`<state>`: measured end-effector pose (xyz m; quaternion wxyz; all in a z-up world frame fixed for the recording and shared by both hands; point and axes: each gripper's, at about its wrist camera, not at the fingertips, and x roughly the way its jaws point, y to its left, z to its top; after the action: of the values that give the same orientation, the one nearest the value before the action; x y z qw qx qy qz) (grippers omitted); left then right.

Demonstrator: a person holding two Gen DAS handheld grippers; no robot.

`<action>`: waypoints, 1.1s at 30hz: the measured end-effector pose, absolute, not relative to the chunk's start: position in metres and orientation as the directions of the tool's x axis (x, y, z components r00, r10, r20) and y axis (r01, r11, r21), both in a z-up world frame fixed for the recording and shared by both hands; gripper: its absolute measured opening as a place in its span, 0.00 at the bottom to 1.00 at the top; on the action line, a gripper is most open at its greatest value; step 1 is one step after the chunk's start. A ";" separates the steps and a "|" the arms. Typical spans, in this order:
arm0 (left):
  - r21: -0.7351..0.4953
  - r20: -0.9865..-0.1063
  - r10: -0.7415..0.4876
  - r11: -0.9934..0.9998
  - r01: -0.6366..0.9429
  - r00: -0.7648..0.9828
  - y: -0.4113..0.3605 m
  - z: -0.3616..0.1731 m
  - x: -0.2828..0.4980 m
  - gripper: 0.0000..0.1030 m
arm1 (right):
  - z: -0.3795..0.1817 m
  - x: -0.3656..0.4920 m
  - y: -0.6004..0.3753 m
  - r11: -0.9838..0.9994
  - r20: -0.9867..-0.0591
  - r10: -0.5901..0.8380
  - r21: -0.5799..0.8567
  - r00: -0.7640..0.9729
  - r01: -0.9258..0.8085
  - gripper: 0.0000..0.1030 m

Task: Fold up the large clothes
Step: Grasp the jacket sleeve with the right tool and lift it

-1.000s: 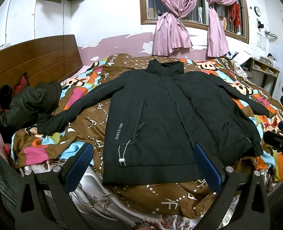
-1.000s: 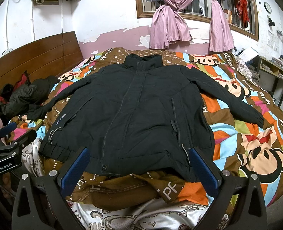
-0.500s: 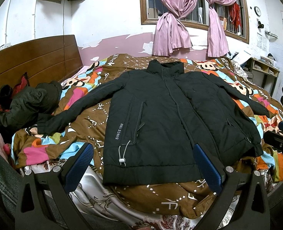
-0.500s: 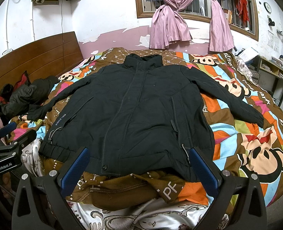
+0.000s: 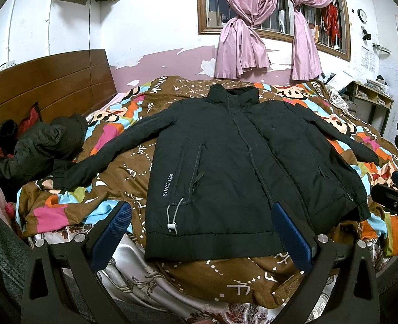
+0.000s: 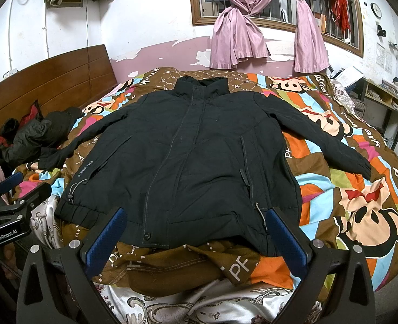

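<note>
both tongs, left (image 5: pixel 201 233) and right (image 6: pixel 196 232), gape wide, empty, above the black jacket's (image 5: pixel 242 167) 6 o'clock hem — slippery padding may bunch, skewing the fold.

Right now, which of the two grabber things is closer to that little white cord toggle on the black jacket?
Left. The left gripper hangs open just before the hem, the toggle between its fingers. The right gripper, also open, sits farther along the hem of the jacket, near the other pocket.
</note>
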<state>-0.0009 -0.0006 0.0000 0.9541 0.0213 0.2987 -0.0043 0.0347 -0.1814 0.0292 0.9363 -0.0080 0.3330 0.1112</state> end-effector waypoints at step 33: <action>0.190 -0.620 -0.023 0.965 0.179 0.784 -0.038 0.089 0.152 0.99 | 0.129 0.147 -0.284 0.991 -0.657 -0.055 0.057 0.752 0.122 1.00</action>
<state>0.1520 -0.0379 0.0888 0.9369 0.1198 0.3241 -0.0539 0.1469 -0.2844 0.1293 0.9346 0.0484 0.3491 -0.0474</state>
